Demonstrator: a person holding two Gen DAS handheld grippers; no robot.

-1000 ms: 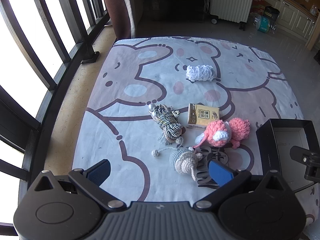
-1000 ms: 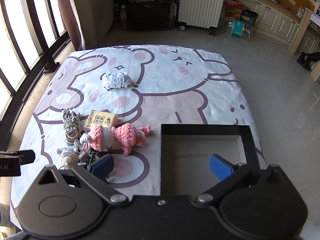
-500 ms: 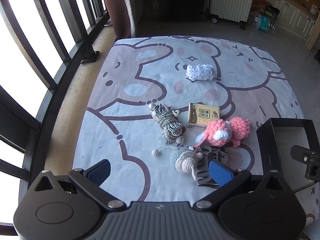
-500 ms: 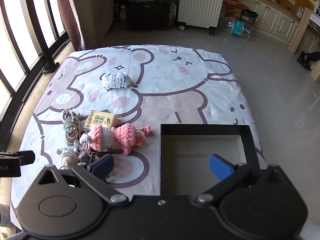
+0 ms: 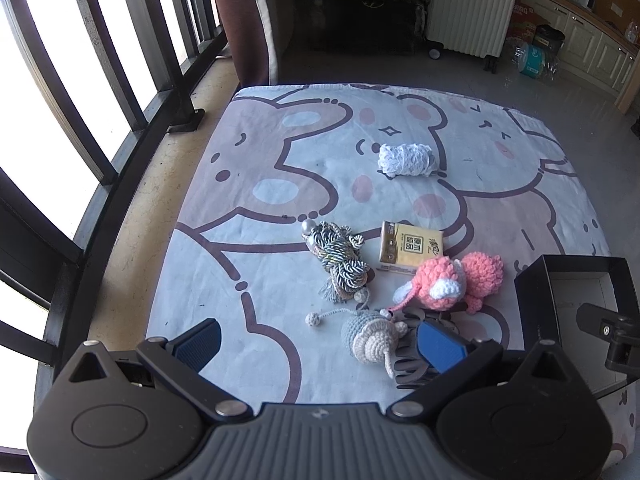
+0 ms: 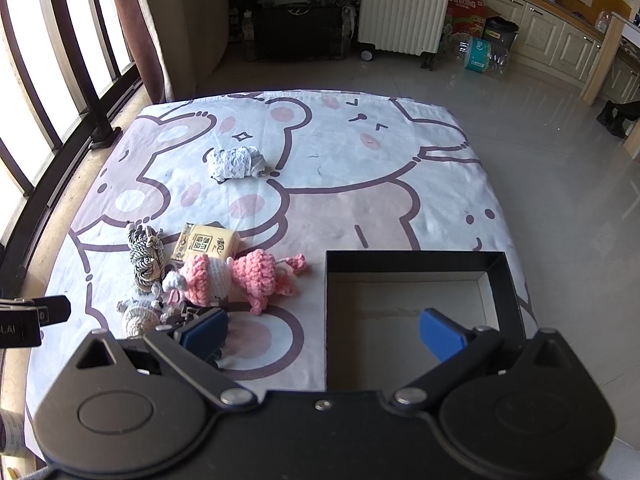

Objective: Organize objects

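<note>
the coming move is judged to turn on the cluster of small items lying left of the black box [image 6: 416, 268], w/ the left gripper [image 5: 318, 344] nearer to it than the right gripper [image 6: 322, 330]. the grey crochet toy [image 5: 370, 338] is seen just ahead of the left gripper, slightly right of centre between its wide-spread, empty fingers; its long axis is angled toward the right fingertip. a dark hair claw [image 5: 416, 364] is partly hidden behind that right finger, touching the toy. further out, the pink crochet toy [image 5: 448, 284], the yellow tissue pack [image 5: 410, 250] & the striped rope knot [image 5: 340, 262] are bunched together; the white cloth roll [image 5: 406, 160] lies well apart, at the far side of the printed sheet [image 5: 280, 160].

the right gripper is also held wide, nothing in it, w/ its right finger over the box interior, which looks empty. toys look soft & easily squashed.
</note>
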